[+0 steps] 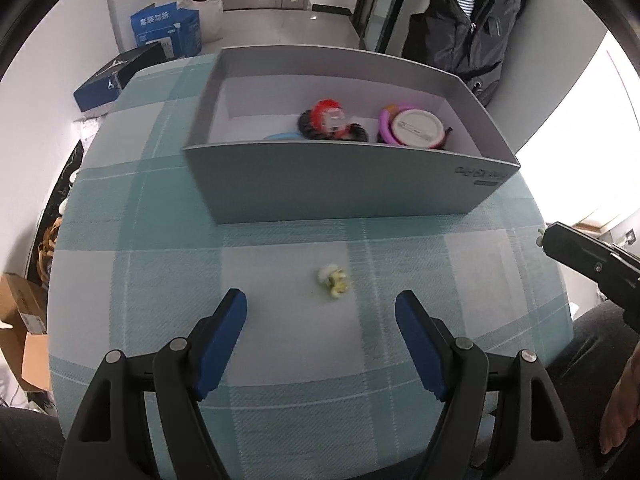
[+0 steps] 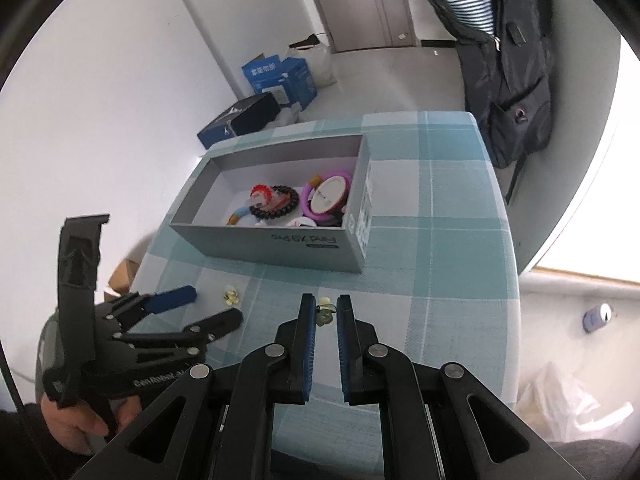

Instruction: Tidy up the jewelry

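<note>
Between right tongs [image 2: 326,304]: yellow clip [image 2: 325,312], pinched; second clip [image 1: 334,279] ahead of spread left tongs [image 1: 320,304].

Home room: hung jacket [image 2: 504,68], floor boxes [image 2: 280,76], door [image 2: 360,4].

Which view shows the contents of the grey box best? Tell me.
The right wrist view: it looks down into the grey box, showing the black bead bracelet and purple ring. In the left wrist view the near wall hides the lower items.
</note>
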The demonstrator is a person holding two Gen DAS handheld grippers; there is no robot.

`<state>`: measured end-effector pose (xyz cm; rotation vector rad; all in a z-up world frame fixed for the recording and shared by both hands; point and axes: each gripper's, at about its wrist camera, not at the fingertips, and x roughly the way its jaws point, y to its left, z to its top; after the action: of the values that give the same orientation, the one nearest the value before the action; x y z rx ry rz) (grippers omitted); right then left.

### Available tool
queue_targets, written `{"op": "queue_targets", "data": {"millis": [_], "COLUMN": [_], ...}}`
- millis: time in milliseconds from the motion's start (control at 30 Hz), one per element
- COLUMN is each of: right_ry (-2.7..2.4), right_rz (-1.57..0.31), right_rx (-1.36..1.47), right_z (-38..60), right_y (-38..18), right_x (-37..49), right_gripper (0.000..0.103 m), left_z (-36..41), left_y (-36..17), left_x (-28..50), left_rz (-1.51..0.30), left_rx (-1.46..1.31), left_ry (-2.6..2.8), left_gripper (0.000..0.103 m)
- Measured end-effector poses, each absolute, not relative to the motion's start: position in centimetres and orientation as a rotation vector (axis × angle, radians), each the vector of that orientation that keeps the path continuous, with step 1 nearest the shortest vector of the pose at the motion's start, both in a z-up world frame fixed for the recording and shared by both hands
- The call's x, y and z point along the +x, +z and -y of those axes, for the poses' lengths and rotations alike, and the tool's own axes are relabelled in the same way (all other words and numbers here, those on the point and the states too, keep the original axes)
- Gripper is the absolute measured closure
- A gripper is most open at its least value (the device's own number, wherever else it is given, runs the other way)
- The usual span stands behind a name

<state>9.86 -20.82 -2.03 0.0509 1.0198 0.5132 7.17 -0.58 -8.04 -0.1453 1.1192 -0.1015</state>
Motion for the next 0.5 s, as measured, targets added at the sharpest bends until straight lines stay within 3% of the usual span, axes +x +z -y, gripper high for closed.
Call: {"op": "queue_targets", "data": {"millis": [100, 300, 433, 500], "right_ry": [0.519, 0.525, 0.527, 0.529], "right_rz": [-1.021, -1.015, -1.012, -1.012], "right_rx": [0.059, 0.080, 0.092, 0.094], "right_z": [21.03, 21.38, 21.52, 21.57], "right_y": [-2.11, -2.02, -1.95, -1.94], "right_x": [9.91, 9.89, 9.88, 9.84], "right_gripper": [0.094, 0.094, 0.094, 0.094], "left_z": [1.08, 1.15, 1.23, 1.69], "left_y": [-8.10, -7.81, -7.83, -7.83], "left_x": [7.26, 7.59, 7.84, 7.77], "left_rz": [-1.120, -1.118, -1.122, -1.121], "left_rx": [-0.103, -0.087, -0.091, -0.085], "left_ry": [-0.099, -0.118, -0.141, -0.157], "left_gripper": [0.033, 0.064, 0.091, 0.095]}}
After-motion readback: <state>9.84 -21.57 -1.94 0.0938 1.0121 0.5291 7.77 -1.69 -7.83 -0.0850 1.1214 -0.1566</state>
